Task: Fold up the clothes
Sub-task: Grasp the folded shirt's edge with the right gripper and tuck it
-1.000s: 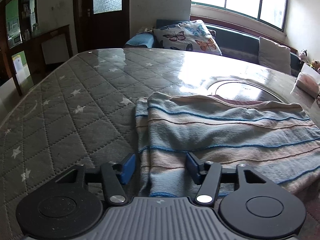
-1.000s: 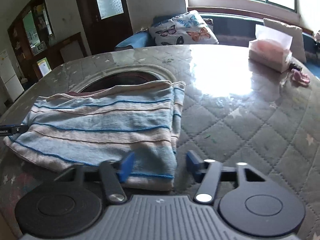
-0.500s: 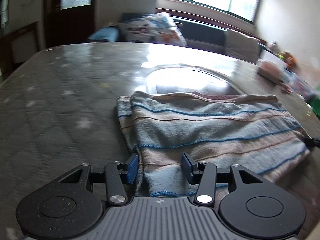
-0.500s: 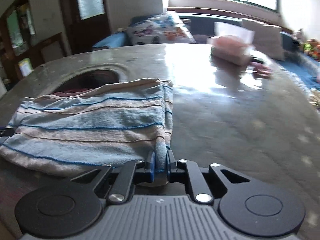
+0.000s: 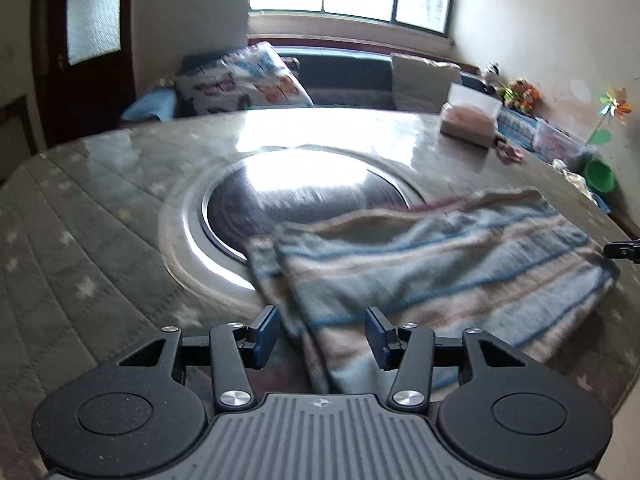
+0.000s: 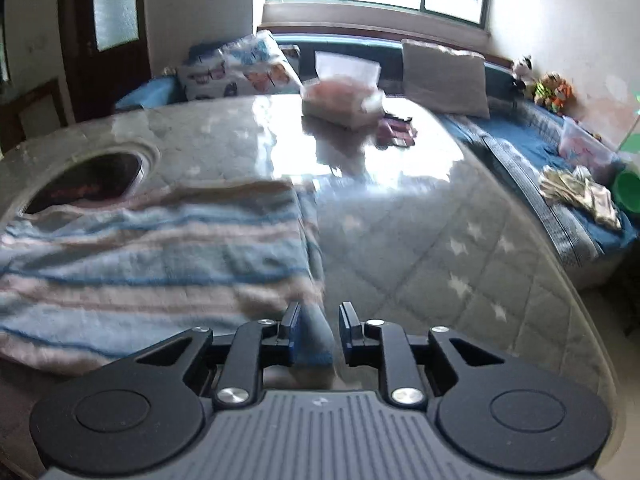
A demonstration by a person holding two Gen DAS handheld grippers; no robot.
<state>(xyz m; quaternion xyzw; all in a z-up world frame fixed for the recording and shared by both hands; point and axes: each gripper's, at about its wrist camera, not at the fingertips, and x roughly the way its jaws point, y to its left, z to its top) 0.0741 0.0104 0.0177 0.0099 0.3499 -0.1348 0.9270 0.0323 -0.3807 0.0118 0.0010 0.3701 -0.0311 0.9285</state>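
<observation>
A folded striped cloth (image 5: pixel 440 264) in pale blue, pink and cream lies on the round table. My left gripper (image 5: pixel 322 334) is open, its blue pads on either side of the cloth's near left corner. In the right wrist view the same cloth (image 6: pixel 152 252) fills the left half. My right gripper (image 6: pixel 318 330) has its jaws partly apart, with the cloth's near right corner standing between them and touching the left pad. The right gripper's tip shows at the far right edge of the left wrist view (image 5: pixel 624 250).
The table has a grey quilted star cover under glass (image 6: pixel 460 240) and a round dark centre plate (image 5: pixel 304 200). A tissue box (image 6: pixel 344 100) and a small pink item (image 6: pixel 396 130) sit at the far side. A sofa with cushions (image 5: pixel 244 80) stands behind.
Both cameras have swung to the right. The right gripper, shut on the cloth corner half a second ago, has opened partly. The left gripper stays open around the left corner.
</observation>
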